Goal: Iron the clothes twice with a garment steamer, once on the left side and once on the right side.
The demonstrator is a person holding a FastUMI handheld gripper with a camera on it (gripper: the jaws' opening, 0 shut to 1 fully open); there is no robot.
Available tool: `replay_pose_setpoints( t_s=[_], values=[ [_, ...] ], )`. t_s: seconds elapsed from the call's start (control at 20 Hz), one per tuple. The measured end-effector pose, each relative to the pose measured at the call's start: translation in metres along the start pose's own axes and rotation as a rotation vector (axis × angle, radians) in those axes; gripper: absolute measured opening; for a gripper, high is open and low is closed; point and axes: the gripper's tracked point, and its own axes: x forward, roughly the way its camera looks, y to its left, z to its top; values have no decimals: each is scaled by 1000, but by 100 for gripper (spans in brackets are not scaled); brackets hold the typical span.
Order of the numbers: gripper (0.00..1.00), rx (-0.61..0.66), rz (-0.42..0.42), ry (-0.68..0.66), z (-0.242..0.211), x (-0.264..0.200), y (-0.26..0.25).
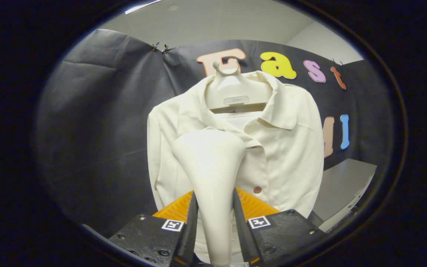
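Note:
A cream-white shirt (287, 155) hangs on a white hanger (232, 92) in front of the black cloth wall. My gripper (215, 215) is shut on the handle of a white garment steamer (209, 163), both fingers pressing its narrow neck. The steamer's wide head rises just ahead of the fingers and faces the shirt's front, left of the button placket, around chest height. Whether the head touches the fabric cannot be told. A brown button (257, 190) shows on the placket to the right of the steamer. The head hides part of the shirt's left half.
The black cloth wall (102, 129) stands behind the shirt. A grey tabletop (343, 189) lies low to the right, beyond the shirt's hem. A pale ceiling and white wall show above the cloth.

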Motion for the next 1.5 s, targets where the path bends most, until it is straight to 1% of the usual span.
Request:
replay_pose_setpoints(
  t_s=[0.1,0.4,0.65,0.95,1.15,1.5],
  values=[
    [49,-23,-28,1,-14,7,0],
    [49,-52,-73,42,-52,28,-11],
    [49,-59,-103,118,-110,30,-20],
    [49,-77,-119,222,-178,32,-30],
    [49,-109,-123,265,-219,35,-35],
    [49,-94,-117,395,-298,30,-38]
  ],
)
